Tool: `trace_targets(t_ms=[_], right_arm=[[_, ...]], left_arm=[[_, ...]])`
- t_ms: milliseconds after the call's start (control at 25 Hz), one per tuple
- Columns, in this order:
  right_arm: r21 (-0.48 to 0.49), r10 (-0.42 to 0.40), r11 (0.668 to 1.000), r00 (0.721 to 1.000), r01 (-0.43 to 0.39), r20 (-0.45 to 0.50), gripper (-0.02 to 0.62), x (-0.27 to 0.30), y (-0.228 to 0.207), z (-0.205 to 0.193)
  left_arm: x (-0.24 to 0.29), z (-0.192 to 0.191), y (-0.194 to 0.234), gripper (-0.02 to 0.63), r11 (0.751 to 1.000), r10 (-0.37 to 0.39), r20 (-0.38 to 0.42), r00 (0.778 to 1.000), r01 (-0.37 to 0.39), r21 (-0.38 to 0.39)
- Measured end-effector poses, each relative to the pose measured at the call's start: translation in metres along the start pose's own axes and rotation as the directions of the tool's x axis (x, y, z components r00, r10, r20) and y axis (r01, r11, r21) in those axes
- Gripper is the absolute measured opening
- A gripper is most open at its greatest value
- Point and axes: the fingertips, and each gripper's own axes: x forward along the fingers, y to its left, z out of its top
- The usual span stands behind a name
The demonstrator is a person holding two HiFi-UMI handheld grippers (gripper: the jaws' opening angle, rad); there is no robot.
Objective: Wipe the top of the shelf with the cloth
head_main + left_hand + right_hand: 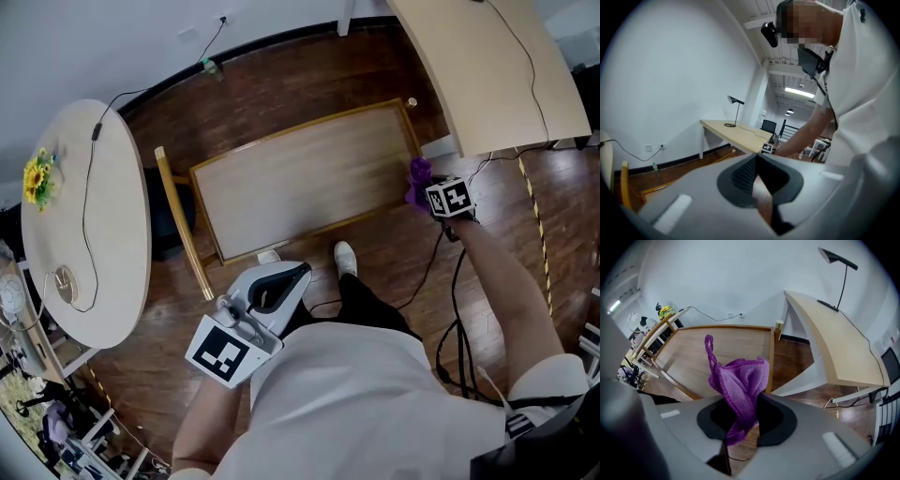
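The shelf's pale wooden top (309, 178) with its raised rim lies in the middle of the head view, in front of me. My right gripper (448, 199) hovers at the shelf's right end, shut on a purple fluffy cloth (417, 183). In the right gripper view the cloth (740, 383) bunches up out of the shut right gripper (752, 404), above the near right corner of the shelf top (726, 350). My left gripper (272, 292) is held close to my body, off the shelf's near edge. The left gripper (756, 159) is shut with nothing in it and points toward the wall.
A round white table (112, 234) with yellow flowers (37, 178) and a cable stands at the left. A light wooden desk (487, 66) is just beyond the shelf's right end, with a black lamp (836, 258) on it. Cables (448, 309) trail on the floor by my shoe (345, 258).
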Motion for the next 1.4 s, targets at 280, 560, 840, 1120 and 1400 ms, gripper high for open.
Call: trace_targets(t_ms=[280,560,840,1120,1400], right_arm=[[-0.063,-0.027,0.998,0.999,0.025,-0.026,0.098,-0.010,-0.016,-0.019],[-0.056,0.000,0.998,1.000,0.000,0.011,0.098,-0.014,-0.015,-0.022],[-0.035,0.081,0.997,0.983,-0.076,0.164,0.100,-0.042,0.002,-0.002],[-0.121,0.203,0.977,0.924,-0.173,0.323,0.100,-0.089,0.059,0.013],[-0.230,0.330,0.940,0.844,-0.253,0.423,0.100,-0.150,0.138,0.021]], left_arm=[[0.009,0.004,-0.014,0.018,1.000,0.014,0.014,1.000,-0.014,0.018],[0.012,0.014,-0.026,0.018,0.997,0.062,0.024,0.998,-0.063,0.043],[0.007,0.021,-0.042,0.018,0.986,0.153,0.028,0.988,-0.155,0.070],[-0.001,0.019,-0.064,0.018,0.973,0.206,0.011,0.978,-0.206,0.101],[-0.025,0.008,-0.088,0.018,0.972,0.189,0.019,0.982,-0.190,0.134]])
